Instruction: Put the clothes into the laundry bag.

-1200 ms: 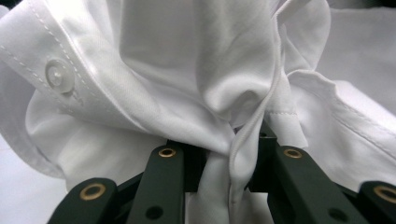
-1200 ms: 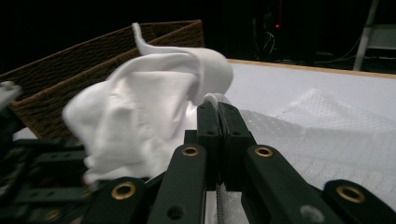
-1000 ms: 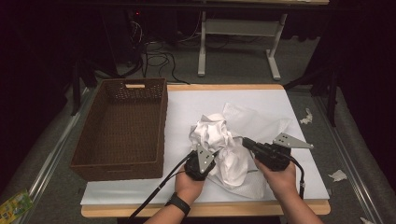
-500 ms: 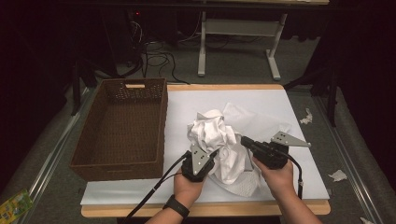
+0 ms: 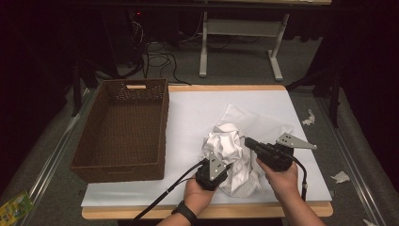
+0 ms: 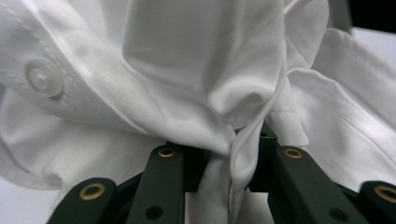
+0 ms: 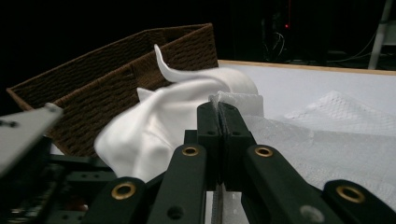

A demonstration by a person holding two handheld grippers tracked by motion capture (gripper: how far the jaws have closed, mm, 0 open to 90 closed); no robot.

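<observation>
A crumpled white cotton shirt [image 5: 230, 155] lies bunched on the white sheet covering the wooden table [image 5: 197, 117], between the two hand-held black grippers and just ahead of both. The left gripper [image 5: 217, 157] comes in from the near edge, its grey three-cornered plate on top, and its tips are buried in the near left side of the heap. In the left gripper view its two black jaws stand a little apart with a fold of the white cloth, stitched hem and all, squeezed between them, so it is clamped on the shirt; a pale round button [image 6: 43, 78] on a stitched placket sits up and to the left of the jaws. The right gripper [image 5: 248, 142] lies nearly level at the heap's right side, pointing left into it. In the right gripper view its jaws are pressed flat together on a thin edge of white fabric (whether that edge belongs to the smooth shirt or to the waffle-textured white cloth [image 7: 336, 126] spread to its right cannot be told for certain). Beyond and to the left of both grippers stands the rectangular dark brown woven basket [image 5: 122, 132], well apart from the shirt.
</observation>
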